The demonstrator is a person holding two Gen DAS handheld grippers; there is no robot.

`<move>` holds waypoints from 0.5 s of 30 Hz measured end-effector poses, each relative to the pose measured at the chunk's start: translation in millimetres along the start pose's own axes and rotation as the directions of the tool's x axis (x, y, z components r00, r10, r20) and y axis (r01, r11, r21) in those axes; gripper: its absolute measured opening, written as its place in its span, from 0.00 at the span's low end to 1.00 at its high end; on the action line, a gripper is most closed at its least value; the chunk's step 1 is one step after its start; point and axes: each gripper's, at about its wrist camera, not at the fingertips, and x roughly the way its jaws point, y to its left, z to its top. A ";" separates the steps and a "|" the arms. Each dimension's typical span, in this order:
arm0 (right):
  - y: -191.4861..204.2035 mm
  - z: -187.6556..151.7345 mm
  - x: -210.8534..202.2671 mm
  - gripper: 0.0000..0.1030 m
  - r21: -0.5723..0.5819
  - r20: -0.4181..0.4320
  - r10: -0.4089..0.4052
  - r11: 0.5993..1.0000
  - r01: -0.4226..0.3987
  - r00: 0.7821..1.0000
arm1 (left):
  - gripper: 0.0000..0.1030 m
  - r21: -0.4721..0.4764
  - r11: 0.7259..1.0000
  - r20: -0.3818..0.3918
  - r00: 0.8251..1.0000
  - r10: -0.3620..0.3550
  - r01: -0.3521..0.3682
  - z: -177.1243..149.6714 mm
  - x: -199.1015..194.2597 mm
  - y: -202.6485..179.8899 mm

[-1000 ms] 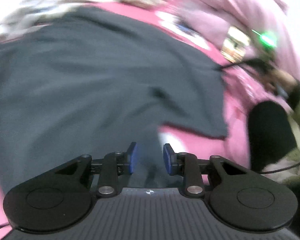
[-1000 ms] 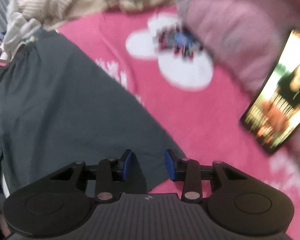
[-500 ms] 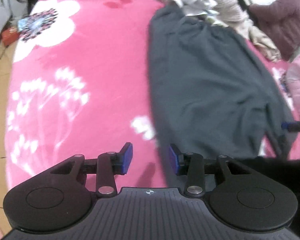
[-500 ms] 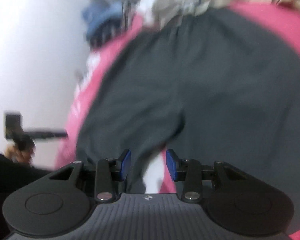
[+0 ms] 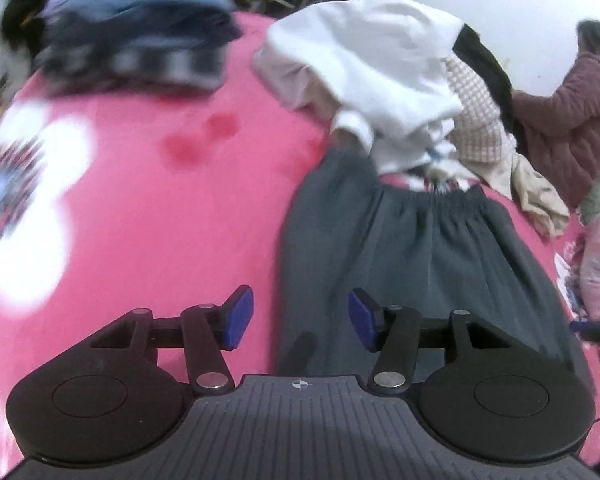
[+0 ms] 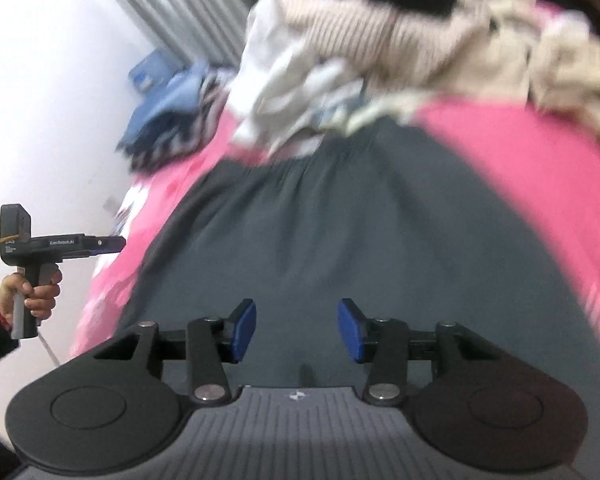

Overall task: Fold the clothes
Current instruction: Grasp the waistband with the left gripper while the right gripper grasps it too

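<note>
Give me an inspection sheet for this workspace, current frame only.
Surface: pink blanket with white flowers.
Job's things: dark grey trousers spread flat, waistband at the far end.
Clutter: pile of white and beige clothes at the waistband; blue and striped clothes beyond.
Grippers: left gripper open over the trousers' edge; right gripper open above the trousers; both hold nothing.
Cables: thin white cable below the hand.
Surroundings: white wall; seated person.
</note>
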 end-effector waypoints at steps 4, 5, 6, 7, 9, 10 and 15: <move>-39.8 58.9 30.3 0.53 -0.005 0.055 -0.043 0.999 0.044 0.998 | 0.60 0.036 0.999 -0.011 1.000 0.010 -0.010 36.2 49.9 -13.9; -50.5 73.7 43.6 0.53 0.011 0.049 -0.039 0.999 0.039 0.998 | 0.60 0.045 0.999 -0.014 1.000 0.013 -0.012 45.3 62.3 -17.4; -60.8 87.3 58.4 0.56 0.030 0.038 -0.036 0.999 0.035 0.999 | 0.60 0.049 0.999 -0.018 1.000 0.014 -0.013 53.3 73.9 -20.0; -71.2 100.8 73.2 0.57 0.050 0.027 -0.033 0.998 0.032 0.999 | 0.60 0.035 0.999 -0.030 1.000 0.009 -0.008 57.4 81.6 -19.3; -87.0 122.1 101.6 0.63 0.077 0.005 -0.019 0.997 0.018 1.000 | 0.60 0.015 1.000 -0.035 0.999 -0.016 0.017 63.3 92.8 -18.2; -94.3 132.5 115.8 0.66 0.090 -0.001 -0.012 0.996 0.012 1.000 | 0.60 0.008 1.000 -0.037 0.999 -0.029 0.030 66.1 98.1 -17.8; -111.4 159.9 176.5 0.69 0.098 -0.102 0.031 0.995 -0.021 0.994 | 0.60 0.017 0.995 -0.058 0.994 -0.097 0.098 76.7 120.2 -21.1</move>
